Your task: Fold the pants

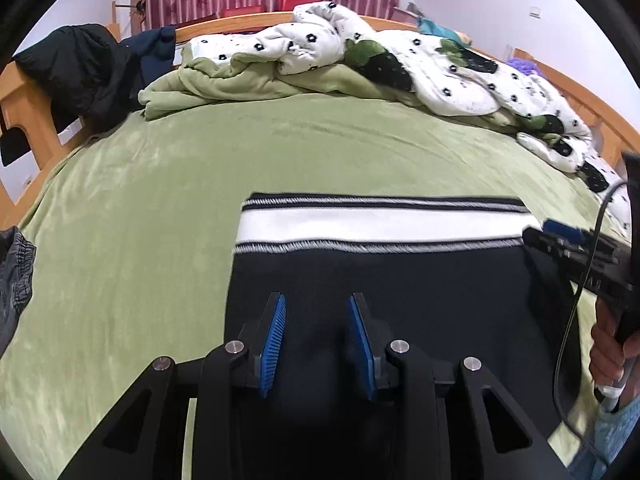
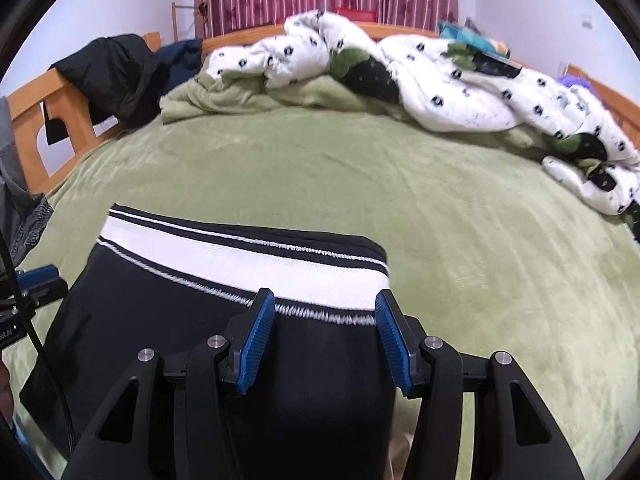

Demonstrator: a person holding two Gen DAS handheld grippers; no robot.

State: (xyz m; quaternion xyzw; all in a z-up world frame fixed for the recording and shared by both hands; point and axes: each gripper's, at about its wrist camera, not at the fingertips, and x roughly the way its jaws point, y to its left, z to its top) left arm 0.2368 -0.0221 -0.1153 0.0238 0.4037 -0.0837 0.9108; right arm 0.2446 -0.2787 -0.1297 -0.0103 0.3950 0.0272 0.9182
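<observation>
Black pants with a white, striped waistband lie flat on the green bed sheet. My left gripper is open and empty, hovering over the black fabric just below the waistband. My right gripper is open and empty above the waistband's right part, with the pants spreading to the left under it. The right gripper's body also shows at the right edge of the left wrist view. The left gripper's blue pad shows at the left edge of the right wrist view.
A rumpled white flowered quilt and a bunched green blanket lie along the far side of the bed. Dark jackets hang over the wooden bed frame at left. Grey clothing sits at the left edge. A cable hangs at right.
</observation>
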